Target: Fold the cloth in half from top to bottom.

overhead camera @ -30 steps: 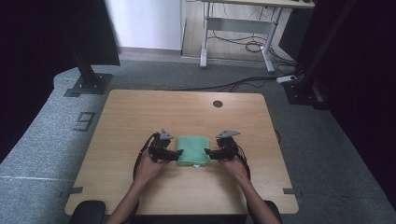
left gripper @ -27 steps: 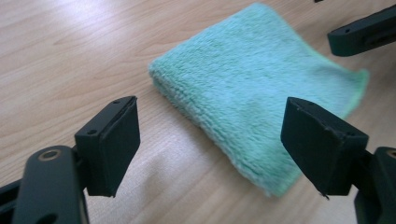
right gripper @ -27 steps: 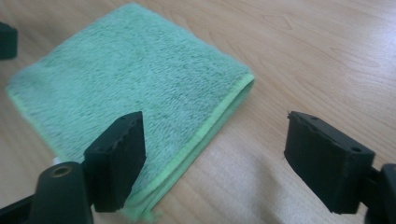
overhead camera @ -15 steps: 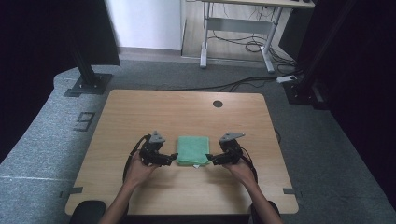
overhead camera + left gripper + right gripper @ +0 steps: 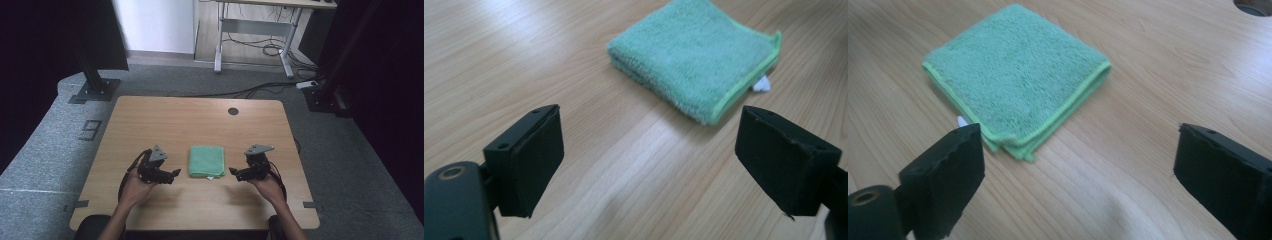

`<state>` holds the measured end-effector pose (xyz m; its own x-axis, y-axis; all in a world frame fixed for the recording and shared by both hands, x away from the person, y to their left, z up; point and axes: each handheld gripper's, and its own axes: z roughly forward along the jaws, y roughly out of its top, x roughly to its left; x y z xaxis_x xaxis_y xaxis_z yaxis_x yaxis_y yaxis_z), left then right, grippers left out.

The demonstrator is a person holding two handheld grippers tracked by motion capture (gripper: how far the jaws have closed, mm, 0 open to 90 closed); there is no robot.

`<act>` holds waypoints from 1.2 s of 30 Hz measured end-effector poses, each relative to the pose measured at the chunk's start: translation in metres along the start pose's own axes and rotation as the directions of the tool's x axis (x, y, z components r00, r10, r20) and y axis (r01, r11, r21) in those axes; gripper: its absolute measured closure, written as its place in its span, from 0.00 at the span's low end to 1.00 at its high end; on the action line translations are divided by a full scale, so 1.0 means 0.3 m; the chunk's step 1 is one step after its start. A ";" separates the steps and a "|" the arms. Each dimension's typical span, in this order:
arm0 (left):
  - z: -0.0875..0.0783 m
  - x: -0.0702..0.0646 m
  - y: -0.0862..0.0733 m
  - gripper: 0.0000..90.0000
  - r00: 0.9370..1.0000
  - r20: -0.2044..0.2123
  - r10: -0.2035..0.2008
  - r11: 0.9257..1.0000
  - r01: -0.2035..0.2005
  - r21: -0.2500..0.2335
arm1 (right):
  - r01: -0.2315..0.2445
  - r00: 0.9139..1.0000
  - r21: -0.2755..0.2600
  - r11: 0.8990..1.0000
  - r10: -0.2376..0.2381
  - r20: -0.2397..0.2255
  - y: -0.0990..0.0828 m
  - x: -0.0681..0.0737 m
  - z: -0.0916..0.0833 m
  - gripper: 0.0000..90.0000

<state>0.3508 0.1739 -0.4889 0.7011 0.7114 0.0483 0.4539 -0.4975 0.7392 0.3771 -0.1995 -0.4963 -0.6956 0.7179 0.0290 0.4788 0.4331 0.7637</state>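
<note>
A green folded towel lies flat on the wooden table, between the two hands. My left gripper hovers just left of it, open, with nothing between its jaws; they have just been opening. My right gripper is just right of the towel, also open and empty, its jaws having just been opening too. In the left gripper view the towel sits ahead of the spread jaws, a small white tag at its edge. The right gripper view has the towel ahead and to the left.
A round cable hole is near the table's far edge, also at the top right of the right gripper view. Black stand legs and a desk frame are on the floor beyond the table.
Both grippers have drawn back from the towel's sides, the left one leftward and the right one rightward, and their jaws have spread. The towel stays in place.
</note>
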 end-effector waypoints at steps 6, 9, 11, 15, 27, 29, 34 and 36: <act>-0.026 0.011 -0.041 0.07 1.000 -0.009 -0.006 1.000 0.006 0.007 | -0.012 1.000 0.014 1.000 0.011 0.023 -0.036 -0.016 -0.029 0.01; -0.036 0.015 -0.063 0.04 1.000 -0.020 -0.012 1.000 0.012 0.011 | -0.018 0.999 0.017 1.000 0.018 0.034 -0.054 -0.022 -0.038 0.00; -0.039 0.018 -0.079 0.03 1.000 -0.023 -0.016 1.000 0.016 0.013 | -0.023 0.999 0.017 1.000 0.022 0.037 -0.065 -0.023 -0.041 0.00; -0.040 0.025 -0.111 0.00 0.999 -0.039 -0.026 0.999 0.027 0.027 | -0.023 0.999 0.021 1.000 0.022 0.043 -0.089 -0.025 -0.043 0.00; -0.019 0.041 -0.180 0.00 0.997 -0.034 -0.066 0.997 0.067 0.041 | -0.039 0.998 0.035 0.999 0.037 0.057 -0.177 -0.037 -0.028 0.00; -0.012 0.040 -0.187 0.00 0.997 -0.029 -0.066 0.997 0.068 0.044 | -0.043 0.997 0.039 0.998 0.040 0.059 -0.188 -0.038 -0.024 0.00; 0.007 0.036 -0.203 0.00 0.997 -0.014 -0.070 0.996 0.071 0.053 | -0.046 0.998 0.050 0.998 0.044 0.054 -0.210 -0.035 -0.009 0.00; 0.015 0.036 -0.209 0.00 0.997 -0.006 -0.076 0.995 0.076 0.057 | -0.046 0.998 0.055 0.997 0.044 0.050 -0.216 -0.033 -0.002 0.00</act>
<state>0.3324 0.2105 -0.5376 0.6613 0.7501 -0.0043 0.5370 -0.4694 0.7009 0.3525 -0.2350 -0.5457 -0.6465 0.7623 0.0300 0.5392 0.4288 0.7249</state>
